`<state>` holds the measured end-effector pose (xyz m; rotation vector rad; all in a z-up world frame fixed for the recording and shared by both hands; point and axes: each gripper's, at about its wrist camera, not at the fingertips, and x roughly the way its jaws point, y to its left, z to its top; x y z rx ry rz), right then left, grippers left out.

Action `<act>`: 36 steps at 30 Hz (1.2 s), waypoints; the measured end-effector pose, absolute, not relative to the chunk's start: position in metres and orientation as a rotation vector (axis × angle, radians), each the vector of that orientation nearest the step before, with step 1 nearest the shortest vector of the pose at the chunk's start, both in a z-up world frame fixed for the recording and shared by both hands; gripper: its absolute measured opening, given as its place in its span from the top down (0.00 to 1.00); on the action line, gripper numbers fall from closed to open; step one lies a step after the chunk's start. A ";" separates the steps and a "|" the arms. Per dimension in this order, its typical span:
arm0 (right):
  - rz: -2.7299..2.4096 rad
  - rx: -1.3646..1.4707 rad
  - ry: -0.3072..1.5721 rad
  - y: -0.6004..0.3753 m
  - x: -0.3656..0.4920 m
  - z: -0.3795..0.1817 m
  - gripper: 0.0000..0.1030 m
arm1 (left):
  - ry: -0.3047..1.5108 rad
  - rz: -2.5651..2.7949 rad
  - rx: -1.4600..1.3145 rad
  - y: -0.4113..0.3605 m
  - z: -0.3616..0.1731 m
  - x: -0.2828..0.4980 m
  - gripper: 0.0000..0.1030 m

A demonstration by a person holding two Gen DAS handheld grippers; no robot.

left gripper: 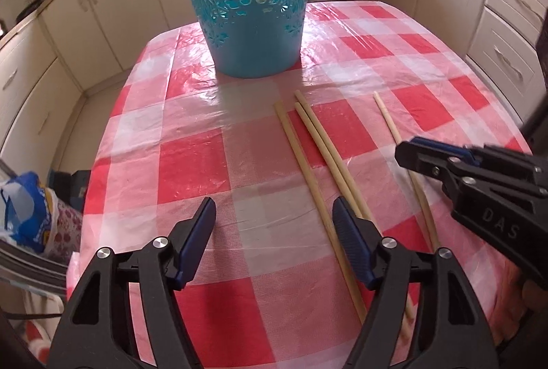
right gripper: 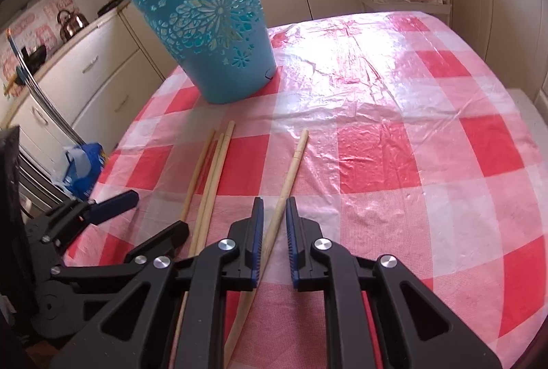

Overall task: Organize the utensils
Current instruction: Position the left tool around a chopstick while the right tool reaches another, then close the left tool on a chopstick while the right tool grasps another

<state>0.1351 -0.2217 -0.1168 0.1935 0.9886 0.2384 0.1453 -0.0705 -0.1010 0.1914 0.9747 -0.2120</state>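
A blue perforated plastic basket is set upright at the table's far side. Before it, three pale wooden chopsticks are laid close together — a fourth wooden chopstick lies apart, to their right.

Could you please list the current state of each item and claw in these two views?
Blue basket: upright on the table, contents not visible.
Three chopsticks: lying flat, grouped, untouched.
Lone chopstick: flat, apart from the others, between the right claw's pads, not yet gripped.
Left claw: open wide, empty, beside the group.
Right claw: open narrowly, straddling the lone chopstick.
Checkered tablecloth: spread, plastic-covered, wrinkled.
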 end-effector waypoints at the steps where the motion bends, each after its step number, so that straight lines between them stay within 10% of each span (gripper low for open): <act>1: 0.234 0.161 0.988 -0.217 0.137 -0.116 0.84 | 0.983 -0.220 0.194 -0.068 -0.100 0.148 0.36; 20: 0.236 -0.019 1.020 -0.194 0.160 -0.117 0.89 | 0.978 -0.210 0.186 -0.062 -0.096 0.187 0.42; 24: 0.249 -0.022 1.017 -0.193 0.160 -0.117 0.92 | 0.983 -0.210 0.159 -0.063 -0.100 0.194 0.71; 36: 0.272 -0.045 1.026 -0.194 0.162 -0.113 0.93 | 0.971 -0.201 0.080 -0.051 -0.096 0.189 0.95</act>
